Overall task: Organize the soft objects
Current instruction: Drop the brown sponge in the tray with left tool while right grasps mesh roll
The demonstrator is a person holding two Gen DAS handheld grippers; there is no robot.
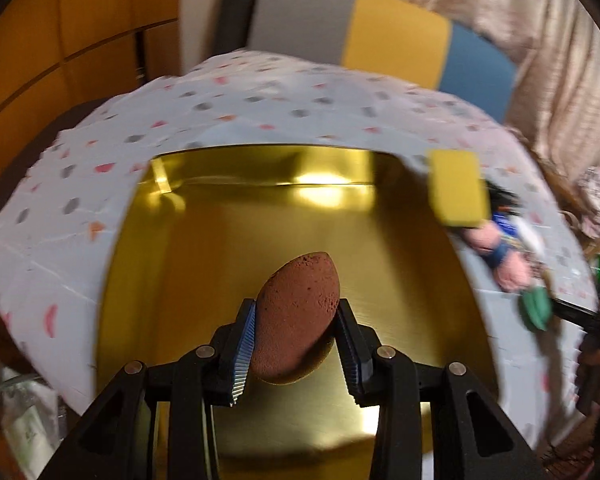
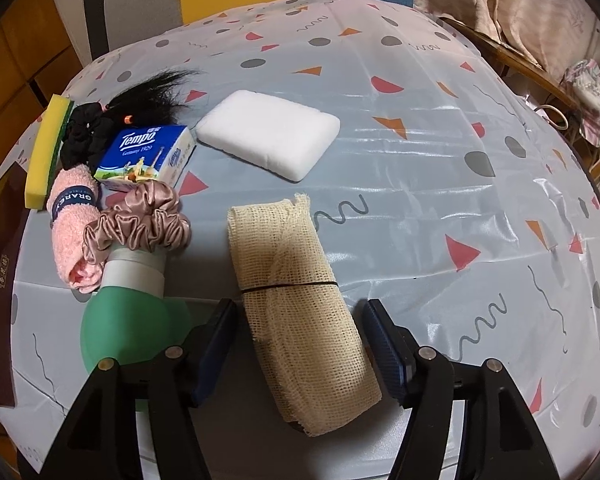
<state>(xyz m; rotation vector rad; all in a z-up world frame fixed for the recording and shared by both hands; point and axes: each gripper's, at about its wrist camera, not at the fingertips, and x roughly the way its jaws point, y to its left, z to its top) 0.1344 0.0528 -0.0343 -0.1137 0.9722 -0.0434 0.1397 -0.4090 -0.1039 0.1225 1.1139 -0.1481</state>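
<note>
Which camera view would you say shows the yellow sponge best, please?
The right wrist view: the yellow sponge is sharp there, on edge beside the black scrunchie. The left wrist view shows it only blurred.

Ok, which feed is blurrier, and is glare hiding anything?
Left wrist view: motion-smeared at the cloth, sharp on the brown sponge; lamp glare flares on the gold tray wall. Right wrist view: crisp, mild sheen right of the mesh roll.

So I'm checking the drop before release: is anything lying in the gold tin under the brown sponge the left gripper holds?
Nothing visible. The left gripper holds the brown sponge over the gold tin, whose visible floor is bare. The yellow sponge lies outside, by its far right rim.
</note>
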